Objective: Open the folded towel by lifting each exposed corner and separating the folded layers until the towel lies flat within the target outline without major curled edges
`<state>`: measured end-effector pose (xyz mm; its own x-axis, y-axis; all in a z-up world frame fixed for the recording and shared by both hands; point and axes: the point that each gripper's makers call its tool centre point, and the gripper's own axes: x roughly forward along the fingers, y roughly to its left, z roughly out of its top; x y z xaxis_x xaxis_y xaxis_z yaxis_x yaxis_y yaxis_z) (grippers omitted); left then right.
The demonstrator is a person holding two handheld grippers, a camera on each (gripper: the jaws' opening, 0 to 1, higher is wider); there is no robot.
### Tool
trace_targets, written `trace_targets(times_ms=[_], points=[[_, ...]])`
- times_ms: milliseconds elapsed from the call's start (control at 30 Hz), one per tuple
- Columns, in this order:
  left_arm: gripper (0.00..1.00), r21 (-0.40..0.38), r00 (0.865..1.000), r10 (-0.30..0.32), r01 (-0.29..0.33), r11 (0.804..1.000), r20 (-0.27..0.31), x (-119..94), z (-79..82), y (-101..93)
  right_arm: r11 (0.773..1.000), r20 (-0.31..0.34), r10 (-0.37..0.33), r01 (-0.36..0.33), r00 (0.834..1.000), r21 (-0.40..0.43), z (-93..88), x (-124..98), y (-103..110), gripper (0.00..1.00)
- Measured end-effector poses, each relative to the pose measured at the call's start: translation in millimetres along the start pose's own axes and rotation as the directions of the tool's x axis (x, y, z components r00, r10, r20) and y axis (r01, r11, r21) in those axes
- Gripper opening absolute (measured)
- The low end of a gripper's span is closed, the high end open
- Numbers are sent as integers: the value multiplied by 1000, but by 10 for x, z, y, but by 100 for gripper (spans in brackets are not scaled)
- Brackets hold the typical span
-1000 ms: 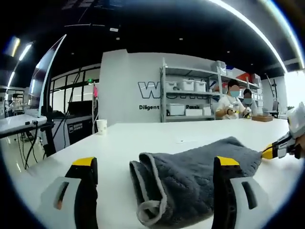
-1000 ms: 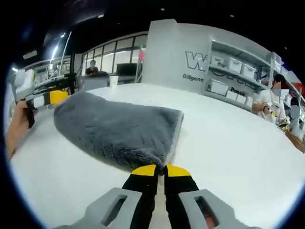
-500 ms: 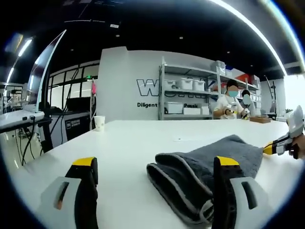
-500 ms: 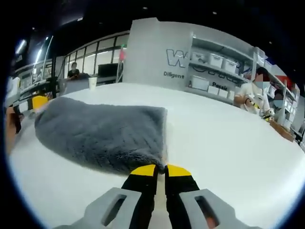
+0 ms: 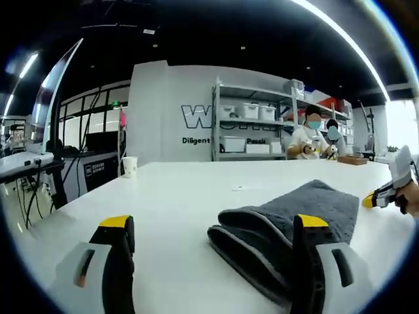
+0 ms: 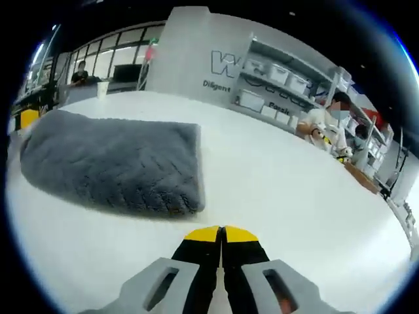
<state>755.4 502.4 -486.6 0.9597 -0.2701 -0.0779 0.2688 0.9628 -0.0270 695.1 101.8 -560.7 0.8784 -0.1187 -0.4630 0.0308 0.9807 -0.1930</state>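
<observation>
A grey folded towel point(image 5: 288, 219) lies on the white table point(image 5: 177, 196), its thick folded edge turned toward my left gripper point(image 5: 215, 224). That gripper is open, and its right jaw stands in front of the towel's near end. In the right gripper view the towel point(image 6: 111, 163) lies flat to the left of centre. My right gripper point(image 6: 221, 234) is shut with nothing in it, a short way back from the towel's near corner. The right gripper point(image 5: 383, 196) also shows at the towel's far right in the left gripper view. The left gripper's yellow tip point(image 6: 27, 118) peeks past the towel's far end.
A paper cup point(image 5: 129, 166) stands at the table's far left edge. Shelves with white bins point(image 5: 252, 131) line the back wall, and people point(image 5: 313, 136) sit at a far table. A monitor point(image 5: 55, 104) stands to the left. Bare white tabletop point(image 6: 294, 196) stretches right of the towel.
My right gripper has drawn back from the towel's near corner, which now lies apart from its shut tips. In the left gripper view the towel's folded edge sits further right.
</observation>
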Motion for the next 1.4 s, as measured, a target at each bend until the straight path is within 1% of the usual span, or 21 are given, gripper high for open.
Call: trace_targets(times_ms=[33,133,200,233,267,333,467,500,567,633,667,733,833,1033,1133,1167,1200,1267,1333,1400], points=[[99,5,1000,2,-2,1000,0,3,1,-3,1000,22,10,-10,1000,11,33,-28,24,0],[99,10,1000,6,-6,1000,-3,4,-4,-2,1000,70,-7,7,998,3,157,-54,-8,0],[99,6,1000,2,-2,1000,-6,15,-10,-4,999,127,1,-6,992,43,274,-68,-9,0],[99,5,1000,1,-1,1000,-7,18,-13,-4,998,144,6,-14,990,57,304,-75,-7,0],[99,7,1000,2,-2,1000,-10,23,-18,-3,996,180,14,-30,984,87,366,-90,-11,0],[99,11,1000,1,-1,1000,-16,26,-27,-6,996,181,14,-30,983,89,370,-96,-28,0],[99,13,1000,-4,4,1000,-19,31,-35,-19,996,207,18,-35,978,79,450,-80,-14,0],[99,14,1000,-6,6,1000,-23,33,-42,-22,996,214,22,-40,977,78,470,-81,-4,3],[99,12,1000,-11,12,1000,-29,36,-56,-32,995,232,46,-66,972,81,522,-100,47,7],[99,10,999,-17,17,1000,-35,39,-70,-43,991,267,76,-101,961,83,614,-123,114,8],[99,10,999,-17,18,1000,-36,40,-73,-47,991,274,84,-110,958,80,644,-134,138,8],[99,13,999,-18,19,1000,-40,40,-80,-52,990,282,98,-122,955,67,682,-132,188,10],[99,15,999,-24,24,1000,-45,43,-88,-61,989,275,119,-138,954,52,694,-105,241,13],[96,13,999,-26,26,1000,-41,41,-78,-59,987,253,142,-157,957,40,705,3,270,12],[96,16,999,-24,25,1000,-38,41,-68,-56,983,266,163,-179,950,37,760,-3,288,13],[96,13,999,-29,29,999,-40,43,-72,-63,981,292,174,-190,941,29,828,22,265,12],[96,10,999,-34,35,999,-42,41,-78,-76,979,286,186,-202,940,27,828,60,254,12],[96,19,998,-36,37,999,-44,32,-80,-91,971,278,211,-235,937,53,811,144,221,13],[96,31,998,-37,38,999,-45,26,-80,-106,970,274,218,-239,937,46,796,187,195,15],[96,44,998,-34,37,998,-53,29,-95,-108,974,277,215,-226,936,7,796,208,152,12]])
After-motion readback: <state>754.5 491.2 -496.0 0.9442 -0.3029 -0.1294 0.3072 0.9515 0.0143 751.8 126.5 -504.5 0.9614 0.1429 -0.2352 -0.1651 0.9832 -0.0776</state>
